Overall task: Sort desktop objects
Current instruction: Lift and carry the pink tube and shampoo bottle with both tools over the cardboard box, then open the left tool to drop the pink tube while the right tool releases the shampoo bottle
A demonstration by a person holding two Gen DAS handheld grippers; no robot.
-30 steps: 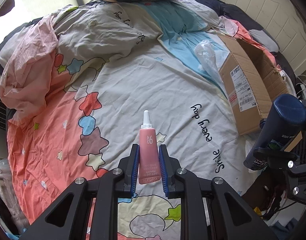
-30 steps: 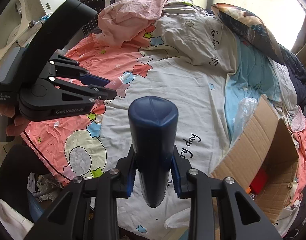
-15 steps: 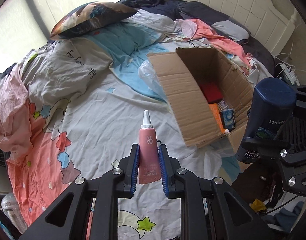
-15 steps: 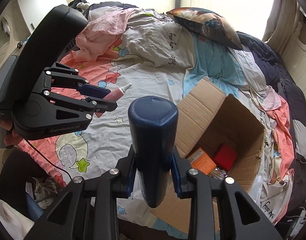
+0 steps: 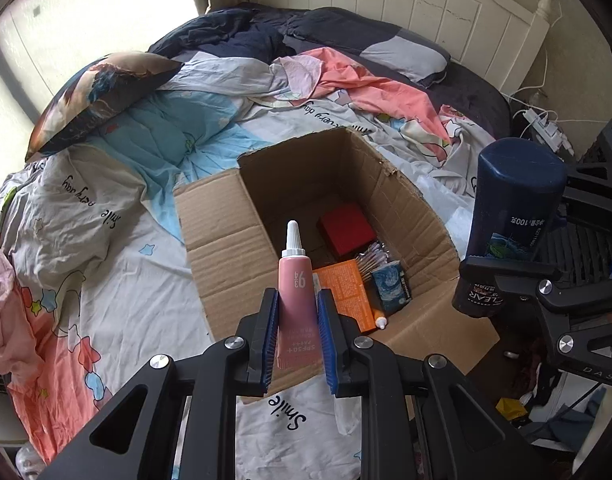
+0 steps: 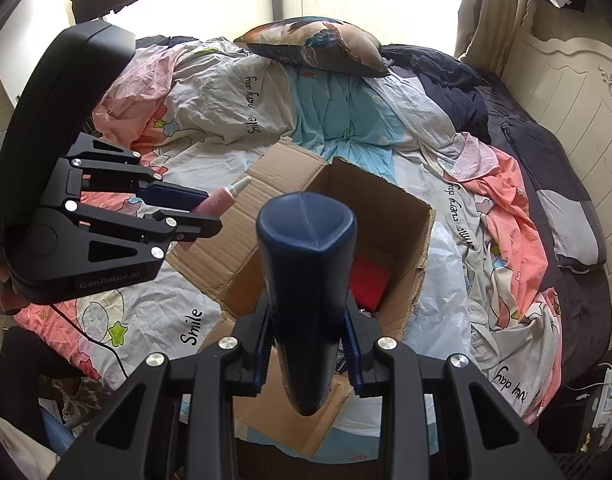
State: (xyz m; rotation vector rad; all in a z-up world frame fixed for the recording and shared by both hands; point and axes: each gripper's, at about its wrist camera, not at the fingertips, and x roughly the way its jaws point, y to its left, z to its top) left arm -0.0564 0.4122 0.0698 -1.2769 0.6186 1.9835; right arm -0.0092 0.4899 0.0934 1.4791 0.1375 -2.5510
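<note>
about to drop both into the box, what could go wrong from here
1. The pink tube is pinched low on its body by the left gripper, so it could tip toward the box wall when released.
2. The dark blue bottle in the right gripper is bulky and could land hard on the red box and the small items beside it.
3. Both grippers hang close together over the cardboard box, so they might bump.

Navy bottle (image 6: 306, 280) hides much of the box (image 6: 402, 216) interior

Pink tube (image 5: 297, 300) cap-forward, dark-blue bottle (image 6: 306, 276) probably inverted, open box (image 5: 338, 216)
</note>
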